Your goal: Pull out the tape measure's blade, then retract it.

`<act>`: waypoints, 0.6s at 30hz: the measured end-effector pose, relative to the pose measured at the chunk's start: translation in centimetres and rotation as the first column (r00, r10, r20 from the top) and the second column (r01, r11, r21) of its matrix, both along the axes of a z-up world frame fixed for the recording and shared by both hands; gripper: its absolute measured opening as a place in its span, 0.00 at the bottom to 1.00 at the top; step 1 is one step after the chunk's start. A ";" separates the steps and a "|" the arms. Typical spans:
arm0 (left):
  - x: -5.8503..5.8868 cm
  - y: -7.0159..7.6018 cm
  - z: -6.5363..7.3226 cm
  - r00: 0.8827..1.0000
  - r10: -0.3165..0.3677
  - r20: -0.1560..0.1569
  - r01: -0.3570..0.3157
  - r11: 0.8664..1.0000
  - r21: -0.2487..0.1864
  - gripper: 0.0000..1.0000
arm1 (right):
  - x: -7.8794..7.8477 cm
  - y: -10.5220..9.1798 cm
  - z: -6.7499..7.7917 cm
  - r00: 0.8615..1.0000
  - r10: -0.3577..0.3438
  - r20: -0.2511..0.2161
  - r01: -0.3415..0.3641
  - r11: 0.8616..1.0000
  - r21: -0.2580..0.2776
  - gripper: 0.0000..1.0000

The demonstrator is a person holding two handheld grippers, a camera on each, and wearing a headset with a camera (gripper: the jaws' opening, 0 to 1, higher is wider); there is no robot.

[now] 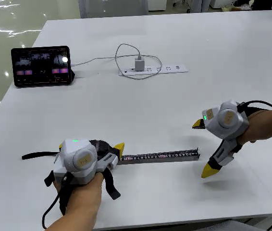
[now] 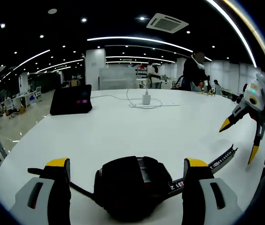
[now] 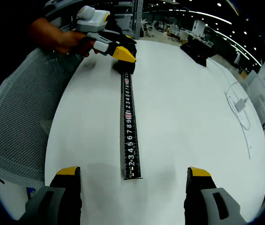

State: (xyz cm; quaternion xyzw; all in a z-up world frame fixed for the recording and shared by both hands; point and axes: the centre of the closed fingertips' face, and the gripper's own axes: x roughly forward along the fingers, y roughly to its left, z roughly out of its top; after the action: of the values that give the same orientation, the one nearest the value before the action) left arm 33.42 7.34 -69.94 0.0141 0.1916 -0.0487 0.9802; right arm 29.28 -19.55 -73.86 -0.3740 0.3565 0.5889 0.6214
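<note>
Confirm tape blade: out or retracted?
Out. The blade lies extended flat on the table from the case between the jaws of the left gripper.

Bare table (image 1: 184,110) ahead; tablet (image 1: 42,66) at ten o'clock, power strip (image 1: 162,70) (cable (image 1: 116,55) looped) at twelve; blade (image 1: 160,156) lies across at six.

Lit tablet (image 1: 42,66) far-left on white bench (image 1: 165,110); charger (image 1: 140,64) in power strip (image 1: 167,69), cable (image 1: 95,59) looped.
</note>
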 end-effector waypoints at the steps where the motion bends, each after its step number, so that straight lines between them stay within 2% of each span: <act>1: -0.1 0.0 0.0 1.000 -0.008 0.003 0.008 1.000 0.002 0.99 | 0.0 0.0 -0.2 1.000 0.001 -0.007 -0.001 1.000 -0.004 0.92; 4: -0.6 0.2 -0.7 1.000 -0.024 0.005 0.024 1.000 0.010 0.99 | -0.1 0.1 -0.3 1.000 0.024 -0.010 -0.024 1.000 -0.015 0.86; 5: -0.7 0.2 -1.1 0.999 -0.031 -0.012 0.031 0.999 0.013 0.99 | -0.2 0.1 -0.4 1.000 0.024 -0.015 -0.025 1.000 -0.017 0.84; 6: -0.6 0.4 -1.3 0.999 -0.016 -0.035 0.016 1.000 -0.003 0.99 | -0.2 0.1 -0.4 0.999 0.022 -0.025 -0.023 1.000 -0.018 0.83; 7: -0.4 0.5 -1.1 1.000 -0.018 -0.022 0.018 1.000 -0.005 0.99 | -0.2 0.0 -0.5 0.999 0.020 -0.031 -0.021 1.000 -0.020 0.79; 8: -0.1 0.5 -0.6 0.999 -0.031 0.015 0.030 0.999 0.027 0.99 | -0.1 -0.1 -0.6 0.999 0.025 -0.035 -0.026 0.999 -0.024 0.76; 10: -0.2 0.4 -0.9 0.999 -0.033 0.001 0.033 0.999 0.029 0.99 | -0.2 -0.2 -0.6 0.999 0.031 -0.037 -0.032 0.999 -0.030 0.69; 12: -0.3 0.1 -1.0 0.999 -0.037 -0.002 0.037 0.999 0.009 0.99 | -0.1 -0.4 -0.8 0.998 0.031 -0.049 -0.033 0.999 -0.037 0.65; 18: -0.3 -0.1 -1.2 0.999 -0.044 -0.006 0.044 0.999 0.011 0.99 | 0.0 -0.8 -1.2 0.997 0.044 -0.055 -0.047 0.997 -0.059 0.53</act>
State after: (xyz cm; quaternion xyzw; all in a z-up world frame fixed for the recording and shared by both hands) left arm 33.12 7.26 -71.10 0.0238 0.1943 -0.0691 0.9782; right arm 29.26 -20.32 -75.02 -0.3847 0.3821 0.6019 0.5863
